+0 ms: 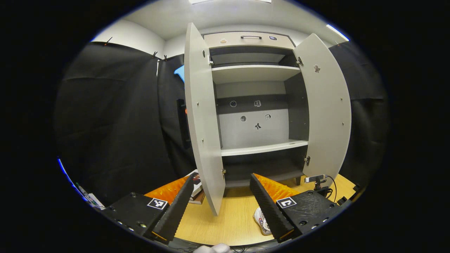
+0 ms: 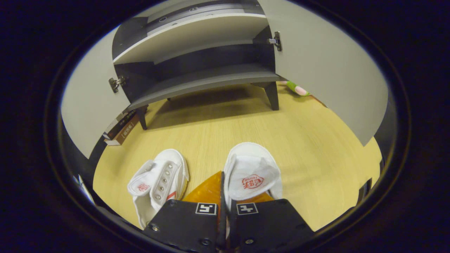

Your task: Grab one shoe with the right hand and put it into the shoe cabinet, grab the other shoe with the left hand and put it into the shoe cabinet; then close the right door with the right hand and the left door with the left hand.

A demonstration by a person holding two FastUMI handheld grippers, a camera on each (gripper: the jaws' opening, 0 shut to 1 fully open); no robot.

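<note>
now right fingers clenched on white shoe's edge, left fingers released

We hold our left gripper raised and level, its fingers spread wide. Our right gripper tilts down, its fingers drawn close, with barely a slit between them.
</note>
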